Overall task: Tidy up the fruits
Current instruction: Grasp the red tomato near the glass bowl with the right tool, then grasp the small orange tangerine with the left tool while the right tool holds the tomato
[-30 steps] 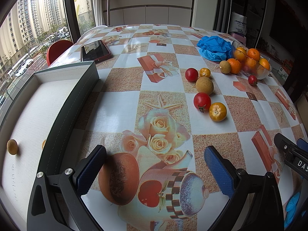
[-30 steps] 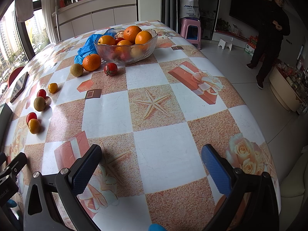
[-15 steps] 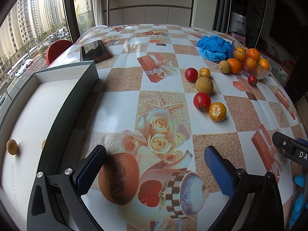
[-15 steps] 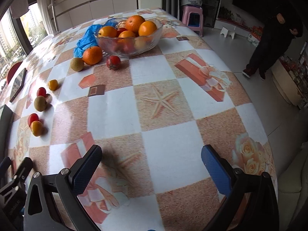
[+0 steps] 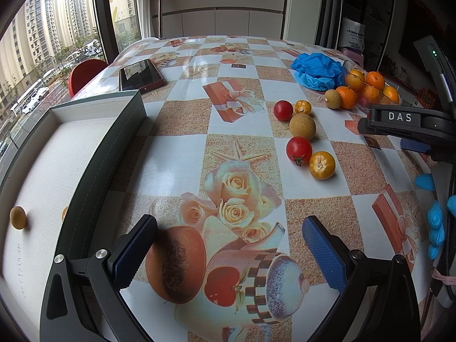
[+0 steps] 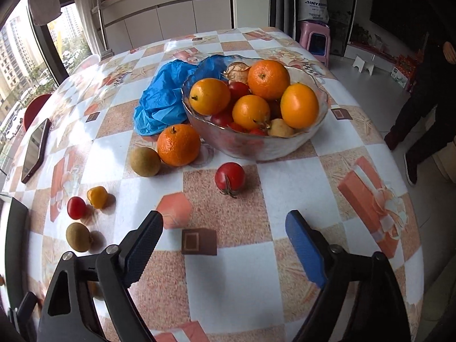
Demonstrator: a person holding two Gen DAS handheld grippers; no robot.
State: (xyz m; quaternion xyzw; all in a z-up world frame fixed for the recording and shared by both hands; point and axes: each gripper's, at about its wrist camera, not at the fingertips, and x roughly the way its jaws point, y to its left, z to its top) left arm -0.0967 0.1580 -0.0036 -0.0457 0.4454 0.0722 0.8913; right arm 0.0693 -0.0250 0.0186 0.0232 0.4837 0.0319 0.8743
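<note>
My right gripper is open and empty above the table, just short of a red tomato lying in front of a glass bowl full of oranges and tomatoes. A loose orange and a brown longan lie left of the bowl. My left gripper is open and empty, hovering beside a dark green box that holds a small brown fruit. Ahead of it lie a red tomato, an orange tomato, a longan and two more small fruits.
A blue plastic bag lies behind the bowl. A phone lies at the far left of the table. A red chair stands beyond the table edge. A person stands on the floor at the right.
My right gripper has moved forward toward the bowl, which now fills its view, and it now reaches into the left wrist view at the right. The left gripper has stayed still.
</note>
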